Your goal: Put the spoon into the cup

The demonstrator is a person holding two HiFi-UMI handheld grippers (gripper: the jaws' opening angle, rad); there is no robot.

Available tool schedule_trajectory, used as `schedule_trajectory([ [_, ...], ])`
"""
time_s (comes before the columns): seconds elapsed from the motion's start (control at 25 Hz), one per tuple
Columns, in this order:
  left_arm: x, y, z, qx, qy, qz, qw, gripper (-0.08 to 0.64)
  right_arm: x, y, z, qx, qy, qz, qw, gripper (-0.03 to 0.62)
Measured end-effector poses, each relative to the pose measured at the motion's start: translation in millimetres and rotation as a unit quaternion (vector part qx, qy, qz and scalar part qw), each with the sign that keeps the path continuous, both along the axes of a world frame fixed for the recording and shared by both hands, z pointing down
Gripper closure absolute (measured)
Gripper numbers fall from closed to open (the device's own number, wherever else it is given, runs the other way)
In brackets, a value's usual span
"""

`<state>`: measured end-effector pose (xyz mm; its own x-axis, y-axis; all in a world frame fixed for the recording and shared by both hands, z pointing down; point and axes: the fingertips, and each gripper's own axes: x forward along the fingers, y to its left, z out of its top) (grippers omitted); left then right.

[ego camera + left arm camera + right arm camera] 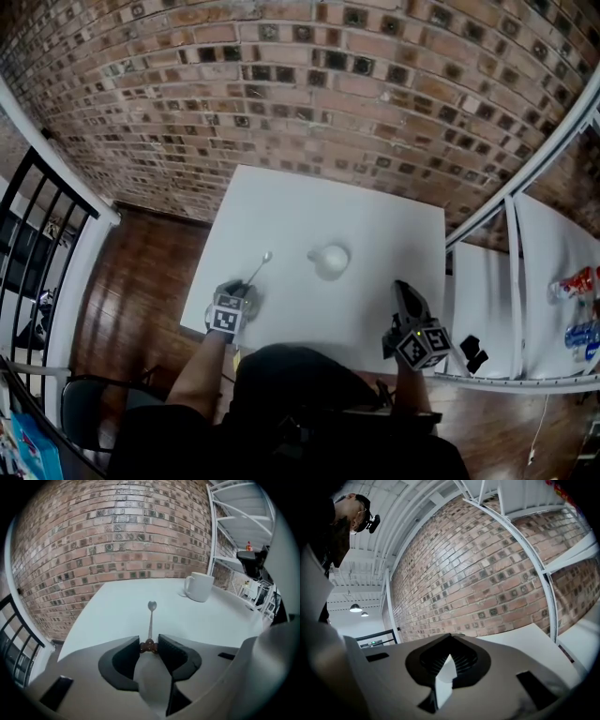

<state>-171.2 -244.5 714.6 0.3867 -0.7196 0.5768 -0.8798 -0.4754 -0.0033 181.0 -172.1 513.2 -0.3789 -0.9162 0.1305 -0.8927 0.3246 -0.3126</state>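
Railing bars [37, 234] are showing dark at nine o'clock of the head view, beyond the left edge of the white table [375, 216]. I am holding my left gripper [246, 292] over the table's near left corner, tilting it down toward the top. Its jaws are standing partly closed and pinching the brown ornamented end of the spoon [151, 619] between their pads, and nothing else is sitting between them. From that grip the thin metal handle is running out toward one o'clock across the table, with the small bowl at the far end, and the spoon is looking as if it is lying flat on the surface, though I cannot tell for sure.

Moving right, the white cup [330, 261] is standing upright near the middle of the table, at about three o'clock of the spoon's bowl and clearly apart from it, with its handle turned toward the spoon in the left gripper view.

Further right, at about five o'clock of the cup, I am keeping my right gripper [403, 292] above the table's near right edge. It is pointing almost level at the brick wall [487, 573], with its jaws pressing together at the tips and gripping nothing. A white shelf rack [511, 244] is rising at three o'clock, past the table.
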Motion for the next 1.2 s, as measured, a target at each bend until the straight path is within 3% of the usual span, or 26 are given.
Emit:
schedule_trajectory([
  [0.28, -7.5, 0.9, -0.1, -0.016, 0.003, -0.016, 0.9997, 0.433, -6.4, -1.2, -1.3, 0.005, 0.003, -0.012, 1.000, 0.588],
  [0.64, -19.0, -11.5, -71.7, 0.069, 0.047, -0.042, 0.9956, 0.434, -21.0, -5.1, -7.7, 0.010, 0.008, -0.038, 0.999, 0.588],
  [0.92, -14.8, -17.9, -157.1, 0.176, 0.095, -0.045, 0.9788, 0.434, -16.4, -10.0, -10.6, 0.023, 0.011, -0.046, 0.999, 0.588],
  [1.2, -0.6, -10.0, -223.6, 0.242, 0.134, 0.001, 0.9609, 0.434, -11.0, -13.1, -21.0, 0.034, 0.033, -0.052, 0.998, 0.588],
])
